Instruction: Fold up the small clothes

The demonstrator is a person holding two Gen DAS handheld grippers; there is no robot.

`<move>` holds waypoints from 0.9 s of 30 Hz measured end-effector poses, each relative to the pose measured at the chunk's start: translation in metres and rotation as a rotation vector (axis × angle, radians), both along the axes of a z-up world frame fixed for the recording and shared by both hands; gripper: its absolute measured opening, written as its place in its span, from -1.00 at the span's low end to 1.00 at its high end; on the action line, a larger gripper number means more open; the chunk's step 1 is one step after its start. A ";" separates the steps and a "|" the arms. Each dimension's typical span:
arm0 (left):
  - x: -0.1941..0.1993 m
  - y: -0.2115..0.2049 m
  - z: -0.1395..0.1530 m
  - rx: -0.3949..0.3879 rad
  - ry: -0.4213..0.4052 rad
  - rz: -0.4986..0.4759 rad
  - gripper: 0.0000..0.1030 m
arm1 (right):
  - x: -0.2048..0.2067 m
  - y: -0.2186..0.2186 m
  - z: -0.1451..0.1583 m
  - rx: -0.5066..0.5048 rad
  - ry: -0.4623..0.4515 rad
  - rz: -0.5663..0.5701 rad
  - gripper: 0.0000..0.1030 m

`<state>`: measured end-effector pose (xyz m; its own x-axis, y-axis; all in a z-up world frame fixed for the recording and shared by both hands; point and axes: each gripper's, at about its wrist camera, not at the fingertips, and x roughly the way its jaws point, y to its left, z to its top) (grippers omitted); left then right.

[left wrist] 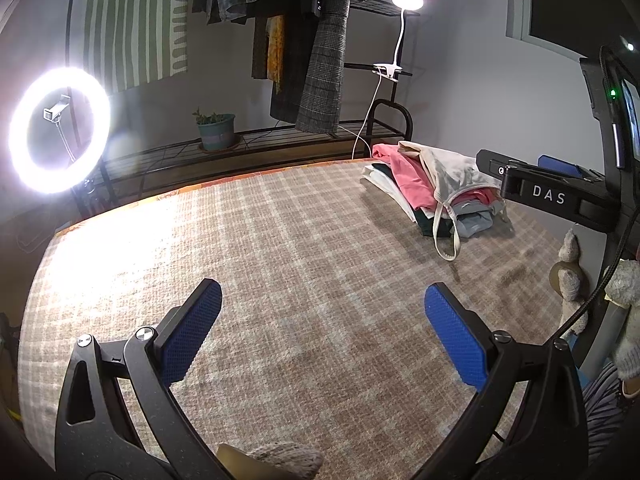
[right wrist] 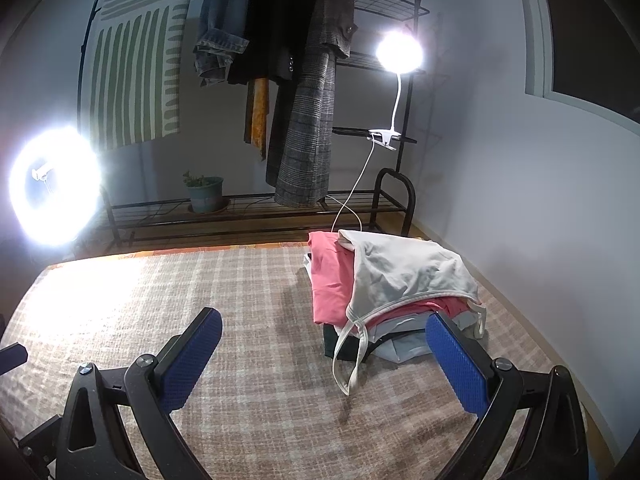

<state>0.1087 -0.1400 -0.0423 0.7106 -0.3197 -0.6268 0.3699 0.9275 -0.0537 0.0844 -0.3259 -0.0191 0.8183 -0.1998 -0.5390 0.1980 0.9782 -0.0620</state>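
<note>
A pile of small clothes [left wrist: 440,196] lies at the far right of the plaid bed cover [left wrist: 280,240]. On top is a cream top with straps [right wrist: 408,276], over a pink garment [right wrist: 328,280] and dark and grey pieces. My left gripper [left wrist: 324,312] is open and empty above the bare cover, well left of the pile. My right gripper [right wrist: 324,340] is open and empty just in front of the pile; its right finger [right wrist: 456,356] is beside the pile's near edge. The right gripper's body [left wrist: 548,196] shows in the left wrist view next to the pile.
A ring light [left wrist: 60,130] stands at the left. A clothes rack with hanging coats [right wrist: 304,100], a clip lamp [right wrist: 400,52] and a potted plant [right wrist: 206,194] stand behind the bed. The wall [right wrist: 540,220] runs along the right. Stuffed toys [left wrist: 572,276] lie at the right edge.
</note>
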 end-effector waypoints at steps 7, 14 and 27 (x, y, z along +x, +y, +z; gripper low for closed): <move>0.000 0.002 0.001 -0.001 -0.001 -0.003 1.00 | -0.001 0.001 0.000 -0.001 -0.001 0.003 0.99; -0.001 0.002 0.002 0.000 -0.003 -0.003 1.00 | 0.000 0.002 0.002 -0.003 -0.002 0.003 0.99; -0.001 0.001 0.001 -0.001 -0.001 0.003 1.00 | 0.000 0.002 0.002 -0.001 -0.002 0.003 0.99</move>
<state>0.1076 -0.1394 -0.0415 0.7123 -0.3184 -0.6255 0.3676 0.9284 -0.0539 0.0844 -0.3240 -0.0175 0.8197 -0.1981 -0.5374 0.1956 0.9787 -0.0624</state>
